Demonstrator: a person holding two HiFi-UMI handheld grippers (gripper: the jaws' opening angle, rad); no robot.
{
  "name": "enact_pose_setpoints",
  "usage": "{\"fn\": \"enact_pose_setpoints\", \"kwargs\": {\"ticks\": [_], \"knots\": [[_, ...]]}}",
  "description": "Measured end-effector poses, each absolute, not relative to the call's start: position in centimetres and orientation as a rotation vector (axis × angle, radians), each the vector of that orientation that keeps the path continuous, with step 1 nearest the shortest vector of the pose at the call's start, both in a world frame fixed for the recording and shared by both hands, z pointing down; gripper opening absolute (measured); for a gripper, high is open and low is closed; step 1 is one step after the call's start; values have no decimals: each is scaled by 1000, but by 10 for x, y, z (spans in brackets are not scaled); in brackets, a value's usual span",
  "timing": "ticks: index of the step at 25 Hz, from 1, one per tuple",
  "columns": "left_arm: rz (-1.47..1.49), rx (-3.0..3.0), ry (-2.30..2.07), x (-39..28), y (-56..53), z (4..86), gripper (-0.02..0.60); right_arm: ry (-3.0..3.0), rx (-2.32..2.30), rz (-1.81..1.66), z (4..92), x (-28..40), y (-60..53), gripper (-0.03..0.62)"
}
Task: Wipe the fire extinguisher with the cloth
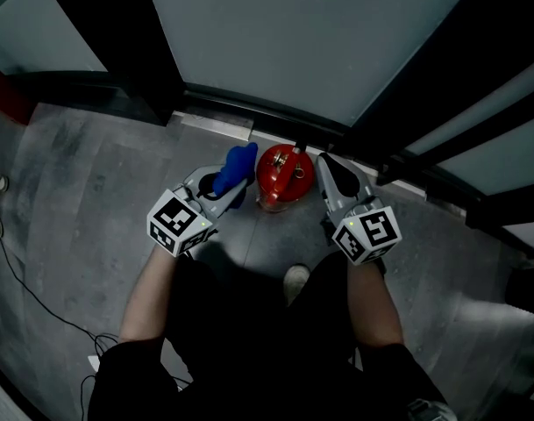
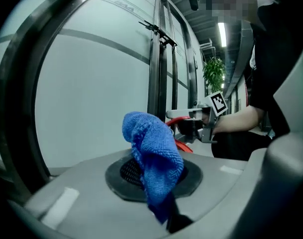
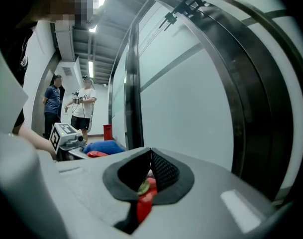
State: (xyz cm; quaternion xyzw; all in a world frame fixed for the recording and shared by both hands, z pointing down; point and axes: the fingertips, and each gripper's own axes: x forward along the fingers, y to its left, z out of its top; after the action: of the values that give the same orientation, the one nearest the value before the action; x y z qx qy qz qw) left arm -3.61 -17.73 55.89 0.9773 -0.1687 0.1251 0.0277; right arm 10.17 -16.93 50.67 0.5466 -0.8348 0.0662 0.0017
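We hold the left gripper point(image 1: 224, 185) with its fingers clamped on a crumpled blue microfibre cloth point(image 1: 238, 163). In the left gripper view the cloth bulges up from between the closed fingers and droops over them. It sits just left of the round red fire extinguisher point(image 1: 284, 175), close against its side, though we cannot tell whether the two touch. The extinguisher stands upright on the grey floor point(image 1: 82, 191), at its far edge, right by the dark sill of the frosted glass wall point(image 1: 284, 33). Our right gripper point(image 1: 324, 169) comes in at the extinguisher's right side. The right gripper view shows its fingers shut on a red part of the extinguisher's head, with a small green bit next to it. A person in a white shirt point(image 3: 84, 103) stands well off down the corridor, beside another in a dark shirt point(image 3: 54, 101).
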Motion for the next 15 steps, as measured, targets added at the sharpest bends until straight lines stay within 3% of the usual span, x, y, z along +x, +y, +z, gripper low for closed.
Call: {"fn": "enact_pose_setpoints", "kwargs": {"ticks": [4,10,15], "knots": [[538,3108,-518,-24,-204,562,46,-2624,1758,241,502,103,-164,3],[1087,3210,-278,-14,-207,626,46,-2513,1773,402,513,118,-162,3],[1104,3184,-202,-8,-212,650,46,-2503,1680,432,509,125,-170,3]]}}
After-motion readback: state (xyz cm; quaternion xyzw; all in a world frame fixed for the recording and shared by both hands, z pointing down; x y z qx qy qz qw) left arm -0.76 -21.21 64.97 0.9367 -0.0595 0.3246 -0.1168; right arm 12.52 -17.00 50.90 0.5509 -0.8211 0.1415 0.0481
